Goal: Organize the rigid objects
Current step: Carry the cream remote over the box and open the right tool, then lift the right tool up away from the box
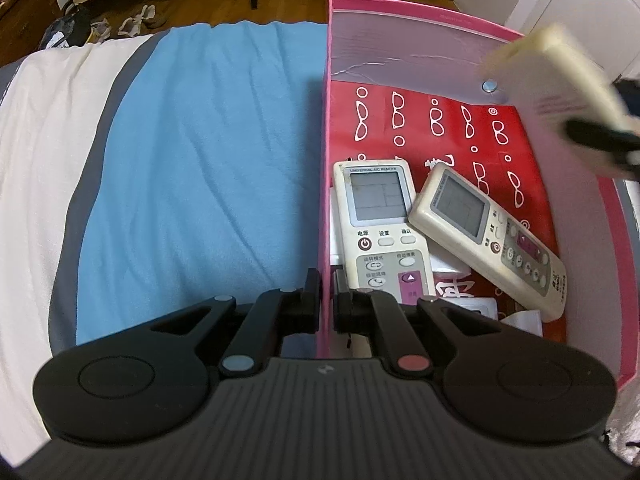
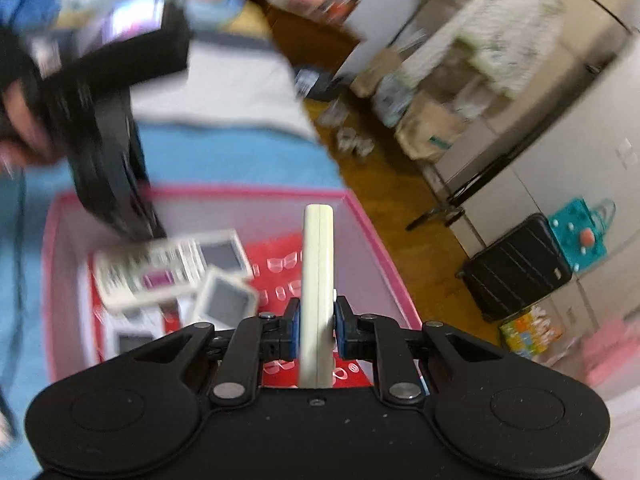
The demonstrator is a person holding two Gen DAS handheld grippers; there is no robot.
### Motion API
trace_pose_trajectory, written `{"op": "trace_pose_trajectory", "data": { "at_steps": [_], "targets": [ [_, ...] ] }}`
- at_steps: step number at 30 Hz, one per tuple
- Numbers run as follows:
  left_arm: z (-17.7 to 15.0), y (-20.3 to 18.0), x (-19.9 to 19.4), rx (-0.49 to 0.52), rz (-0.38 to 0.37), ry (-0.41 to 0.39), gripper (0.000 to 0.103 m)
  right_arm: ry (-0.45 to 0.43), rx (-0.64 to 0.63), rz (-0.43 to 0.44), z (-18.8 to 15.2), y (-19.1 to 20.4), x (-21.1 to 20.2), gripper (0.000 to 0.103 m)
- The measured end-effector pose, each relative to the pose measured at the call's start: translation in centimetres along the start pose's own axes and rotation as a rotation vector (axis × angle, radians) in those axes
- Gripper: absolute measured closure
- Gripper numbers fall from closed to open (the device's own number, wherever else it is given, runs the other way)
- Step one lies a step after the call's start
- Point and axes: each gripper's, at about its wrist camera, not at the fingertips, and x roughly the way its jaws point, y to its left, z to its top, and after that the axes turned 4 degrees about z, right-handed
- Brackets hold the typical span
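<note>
A pink box (image 1: 326,128) with a red printed floor stands on the bed. Two cream air-conditioner remotes lie in it: one straight (image 1: 380,232), one slanted (image 1: 492,236) over it. They also show blurred in the right wrist view (image 2: 160,276). My left gripper (image 1: 327,300) is shut on the box's left wall. My right gripper (image 2: 316,320) is shut on a third cream remote (image 2: 317,280), held edge-up above the box (image 2: 384,248). That remote (image 1: 560,92) shows blurred at the right of the left wrist view.
The box sits on a blue blanket (image 1: 208,160) over a white and grey bed (image 1: 40,152). Small white items (image 1: 480,308) lie under the remotes. On the wooden floor beyond are bags, a black suitcase (image 2: 516,268) and a teal bag (image 2: 580,236).
</note>
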Motion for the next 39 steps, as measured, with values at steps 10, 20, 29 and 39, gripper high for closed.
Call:
{"op": "trace_pose_trajectory", "data": {
  "at_steps": [10,20,29,39],
  "targets": [
    [-0.1,0.7,0.2,-0.004,-0.034,-0.005,0.099,0.200,-0.146,0.064,1.7,0.4,8.1,0.084],
    [-0.1,0.6,0.2,0.002,-0.040,-0.005,0.099,0.183,-0.058,0.218,1.4,-0.1,7.3,0.066],
    [0.1,0.7,0.2,-0.008,-0.045,0.000,0.098,-0.148,0.348,0.349,-3.7,-5.8,-2.7,0.037],
    [0.3,0.6,0.8,-0.029,-0.022,0.017,0.097,-0.364,0.580,0.316,-10.8,-10.2,-9.0,0.033]
  ]
}}
